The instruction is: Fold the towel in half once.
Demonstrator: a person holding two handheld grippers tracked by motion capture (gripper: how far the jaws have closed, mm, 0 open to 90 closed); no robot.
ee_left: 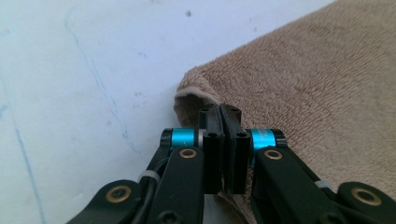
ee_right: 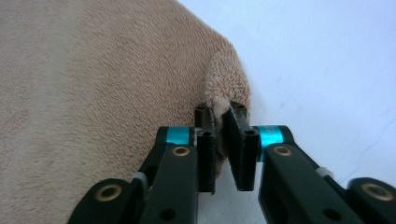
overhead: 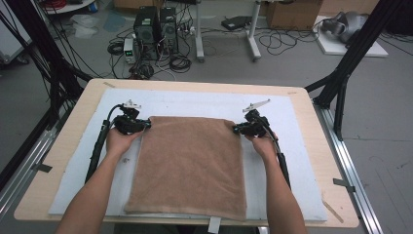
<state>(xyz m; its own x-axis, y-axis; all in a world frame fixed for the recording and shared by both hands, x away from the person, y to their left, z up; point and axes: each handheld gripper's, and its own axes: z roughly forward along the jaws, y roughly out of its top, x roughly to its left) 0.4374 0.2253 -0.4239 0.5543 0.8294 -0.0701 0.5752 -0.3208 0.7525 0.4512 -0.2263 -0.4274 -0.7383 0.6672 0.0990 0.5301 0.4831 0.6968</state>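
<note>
High view is showing the left gripper and right gripper each clamping a far corner of the brown towel lying flat on the white mat, so lifting both evenly should be keeping the fold square.

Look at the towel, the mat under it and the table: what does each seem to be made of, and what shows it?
Towel: terry cloth, probably cotton; tan, matt, with a fuzzy looped pile plain in both gripper views.
Mat: a thin pale blue-white sheet, perhaps foam or plastic; smooth, with faint scuffs and blue lines.
Table: light wood, likely plywood; pale grain, matt, rounded corners.
</note>
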